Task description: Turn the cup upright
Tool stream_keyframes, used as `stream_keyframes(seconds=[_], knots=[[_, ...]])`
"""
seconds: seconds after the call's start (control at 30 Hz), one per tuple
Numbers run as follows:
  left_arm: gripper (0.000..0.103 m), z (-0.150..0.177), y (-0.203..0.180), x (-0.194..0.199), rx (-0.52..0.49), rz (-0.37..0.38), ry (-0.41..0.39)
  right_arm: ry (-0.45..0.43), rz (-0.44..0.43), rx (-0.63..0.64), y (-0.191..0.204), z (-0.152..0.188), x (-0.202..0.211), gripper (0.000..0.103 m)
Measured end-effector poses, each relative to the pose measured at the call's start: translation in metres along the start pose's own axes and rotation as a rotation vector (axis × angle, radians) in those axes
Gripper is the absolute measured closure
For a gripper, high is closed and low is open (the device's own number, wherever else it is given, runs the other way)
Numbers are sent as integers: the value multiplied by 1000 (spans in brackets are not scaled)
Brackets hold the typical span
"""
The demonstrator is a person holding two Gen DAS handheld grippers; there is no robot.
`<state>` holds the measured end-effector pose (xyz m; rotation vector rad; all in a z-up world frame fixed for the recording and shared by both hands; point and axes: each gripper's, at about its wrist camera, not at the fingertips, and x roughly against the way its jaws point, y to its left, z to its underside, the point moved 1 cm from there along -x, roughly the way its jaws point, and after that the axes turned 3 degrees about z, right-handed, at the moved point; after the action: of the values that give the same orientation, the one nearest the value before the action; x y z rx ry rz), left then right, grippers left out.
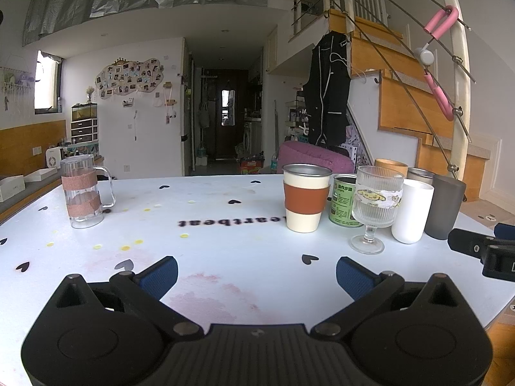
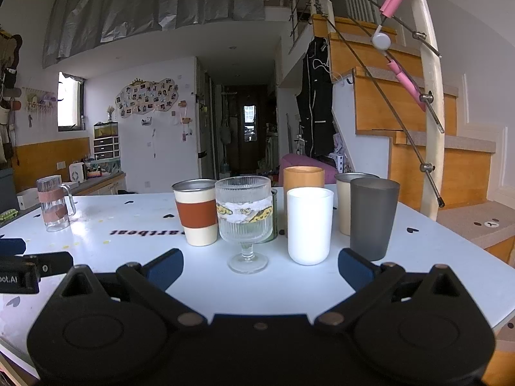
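Note:
Several cups stand upright in a cluster on the white table (image 1: 225,257): a cream cup with a brown sleeve (image 1: 305,197) (image 2: 196,212), a ribbed stemmed glass (image 1: 375,207) (image 2: 244,218), a white tumbler (image 1: 412,210) (image 2: 309,225), a grey tumbler (image 1: 445,206) (image 2: 373,217), a wooden cup (image 2: 302,177), a green can (image 1: 342,201). A clear glass mug (image 1: 83,189) (image 2: 54,202) stands apart at the left. My left gripper (image 1: 257,275) is open and empty near the front edge. My right gripper (image 2: 260,268) is open and empty, just before the stemmed glass and white tumbler.
The table has heart marks, "heartbeat" lettering and pink stains. A staircase with metal railing (image 1: 418,96) rises at the right. The right gripper's tip shows in the left wrist view (image 1: 482,251); the left gripper's shows in the right wrist view (image 2: 29,267).

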<state>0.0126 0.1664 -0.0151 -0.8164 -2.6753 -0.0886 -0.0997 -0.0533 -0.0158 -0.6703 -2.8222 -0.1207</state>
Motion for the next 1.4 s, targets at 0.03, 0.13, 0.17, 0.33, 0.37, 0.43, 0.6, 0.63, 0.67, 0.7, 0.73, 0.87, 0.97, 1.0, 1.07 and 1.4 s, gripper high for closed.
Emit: stream_keyframes(seconds=[0.03, 0.13, 0.17, 0.33, 0.37, 0.43, 0.6, 0.63, 0.67, 0.7, 0.73, 0.87, 0.97, 1.0, 1.07, 1.4], knots=[[0, 0, 0, 0, 0, 0, 0, 0, 1, 0, 1, 0, 0, 0], [0, 0, 0, 0, 0, 0, -1, -1, 1, 0, 1, 0, 0, 0], [0, 0, 0, 0, 0, 0, -1, -2, 1, 1, 1, 0, 0, 0], [0, 0, 1, 0, 0, -1, -1, -1, 0, 1, 1, -1, 0, 0], [0, 0, 1, 0, 0, -1, -2, -1, 0, 1, 1, -1, 0, 0], [0, 0, 1, 0, 0, -1, -2, -1, 0, 2, 1, -1, 0, 0], [0, 0, 1, 0, 0, -1, -2, -2, -1, 1, 1, 0, 0, 0], [0, 0, 1, 0, 0, -1, -2, -1, -1, 0, 1, 0, 0, 0], [0, 0, 1, 0, 0, -1, -2, -1, -1, 1, 1, 0, 0, 0], [0, 0, 1, 0, 0, -1, -2, -1, -1, 1, 1, 0, 0, 0], [0, 0, 1, 0, 0, -1, -2, -1, -1, 1, 1, 0, 0, 0], [0, 0, 1, 0, 1, -1, -2, -2, -3, 2, 2, -2, 1, 0], [0, 0, 2, -1, 2, -2, -3, -1, -4, 1, 2, -1, 1, 0], [0, 0, 2, 0, 2, -1, -2, -1, -4, 2, 2, -1, 1, 0], [0, 0, 2, 0, 2, -2, -3, -1, -4, 2, 2, -1, 1, 0], [0, -1, 4, -1, 3, -4, -3, 0, -7, 3, 3, -1, 1, 0]])
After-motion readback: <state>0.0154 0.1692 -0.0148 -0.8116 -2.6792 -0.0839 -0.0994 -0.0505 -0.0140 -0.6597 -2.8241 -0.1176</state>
